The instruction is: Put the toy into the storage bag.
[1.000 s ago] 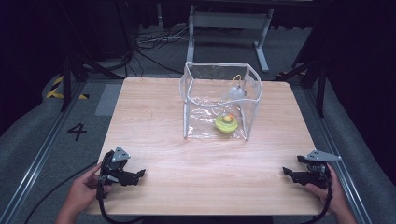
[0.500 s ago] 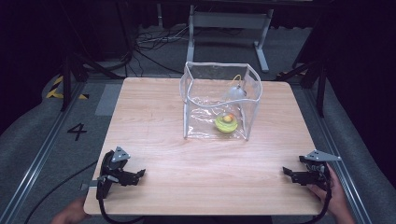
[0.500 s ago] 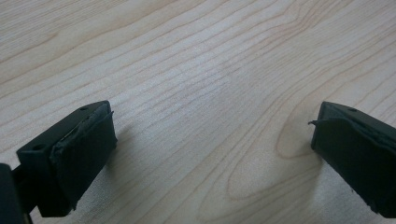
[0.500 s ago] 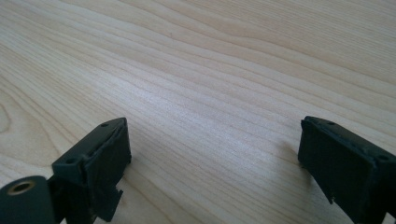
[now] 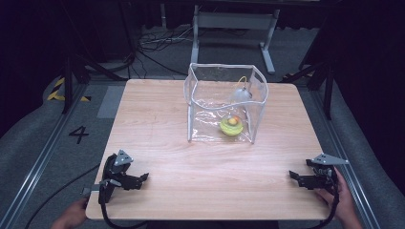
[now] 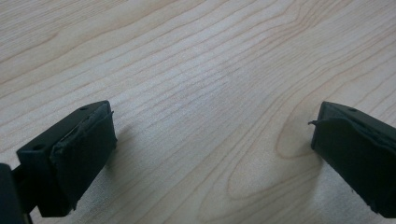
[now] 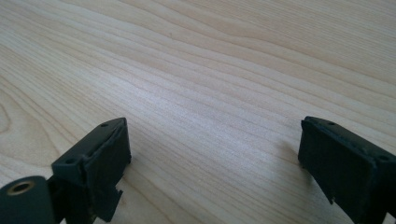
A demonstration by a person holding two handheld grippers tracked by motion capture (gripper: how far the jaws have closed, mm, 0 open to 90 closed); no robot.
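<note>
- Two grippers sit low on the wooden table (image 5: 157, 124), one near each bottom corner of the high view, well apart from each other.
- Left gripper (image 5: 142, 178), at the lower left of the high view, has its jaws spread wide with nothing between them; its own view shows bare wood grain in the gap, and a hand (image 5: 71, 217) sits just behind it at the bottom edge.
- Right gripper (image 5: 292, 176), at the lower right, is likewise wide open and holds nothing; a hand (image 5: 345, 206) grasps its handle.
- Clear plastic bag (image 5: 224, 102) stands upright in the upper middle of the high view, on the far half of the table, well apart from both grippers.
- Inside the bag, toward its lower right, lies a yellow-green toy (image 5: 231, 126); above it hangs a pale rounded piece (image 5: 240, 94) on a thin yellow cord.
</note>
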